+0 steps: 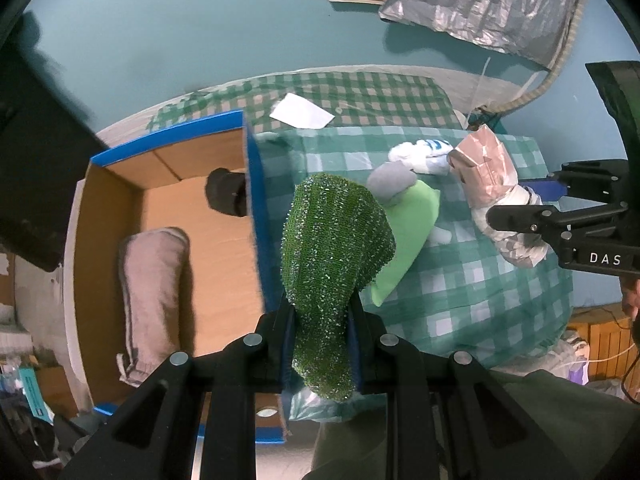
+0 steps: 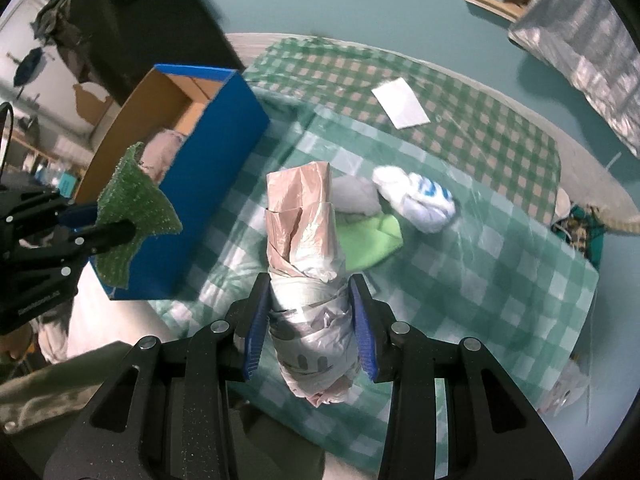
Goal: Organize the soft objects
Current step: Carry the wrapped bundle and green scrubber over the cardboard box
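Note:
My left gripper (image 1: 320,340) is shut on a glittery green scrub cloth (image 1: 336,248) and holds it above the right wall of the blue cardboard box (image 1: 252,184). The cloth also shows in the right wrist view (image 2: 132,208). My right gripper (image 2: 310,316) is shut on a rolled bundle of pink and white plastic bags (image 2: 308,248) and holds it above the checked table. The bundle also shows in the left wrist view (image 1: 492,184). On the table lie a light green cloth (image 2: 372,240), a grey soft item (image 2: 356,196) and a white and blue rolled sock (image 2: 420,196).
Inside the box lie a folded beige-grey garment (image 1: 156,280) and a black item (image 1: 226,196). A white paper (image 2: 400,102) lies on the far part of the green checked tablecloth (image 2: 500,260). A silver plastic sheet (image 1: 488,4) hangs on the teal wall.

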`<state>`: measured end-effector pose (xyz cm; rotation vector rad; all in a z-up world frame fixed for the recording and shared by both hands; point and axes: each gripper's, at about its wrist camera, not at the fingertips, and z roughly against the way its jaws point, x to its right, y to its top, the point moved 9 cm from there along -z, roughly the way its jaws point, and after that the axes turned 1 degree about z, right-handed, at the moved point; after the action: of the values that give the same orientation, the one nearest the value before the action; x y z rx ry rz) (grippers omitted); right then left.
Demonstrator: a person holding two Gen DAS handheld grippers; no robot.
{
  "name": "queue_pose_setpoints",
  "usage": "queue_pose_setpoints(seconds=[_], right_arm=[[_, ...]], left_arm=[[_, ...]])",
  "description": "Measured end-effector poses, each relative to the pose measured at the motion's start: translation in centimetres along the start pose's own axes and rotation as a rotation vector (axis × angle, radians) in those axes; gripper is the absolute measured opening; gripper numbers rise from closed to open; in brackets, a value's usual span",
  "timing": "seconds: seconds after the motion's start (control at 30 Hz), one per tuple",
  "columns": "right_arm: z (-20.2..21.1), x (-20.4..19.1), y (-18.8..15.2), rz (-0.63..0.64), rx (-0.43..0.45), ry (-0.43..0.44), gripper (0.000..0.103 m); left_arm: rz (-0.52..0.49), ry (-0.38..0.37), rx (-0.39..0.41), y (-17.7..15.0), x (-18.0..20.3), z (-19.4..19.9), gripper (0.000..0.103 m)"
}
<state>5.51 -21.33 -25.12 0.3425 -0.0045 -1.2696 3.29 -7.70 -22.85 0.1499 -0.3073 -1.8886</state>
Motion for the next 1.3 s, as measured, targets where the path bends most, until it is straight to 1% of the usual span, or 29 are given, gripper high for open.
queue_pose_setpoints(seconds=[0.4, 0.67, 1.0, 1.3], right_arm=[[-0.1, -4.2, 3.4, 0.102, 0.008, 0.010, 0.038], [-0.8, -8.1, 5.7, 0.175, 0.003, 0.028, 0.038], [-2.3, -13.1, 8.1, 0.272, -0.008, 0.040, 0.038], [-4.3, -16.6, 9.6, 0.324, -0.035, 0.055, 0.038]], left_arm=[[0.073, 0.045, 0.021, -1.1, -4.7, 1.6, 0.022], [0.140, 0.067, 0.025, -2.1, -7.9, 2.0, 0.022], [0.213, 0.091, 0.014, -3.7, -11.8, 1.6, 0.022], [0.245, 0.113, -0.009, -4.6, -14.7, 0.6, 0.022]])
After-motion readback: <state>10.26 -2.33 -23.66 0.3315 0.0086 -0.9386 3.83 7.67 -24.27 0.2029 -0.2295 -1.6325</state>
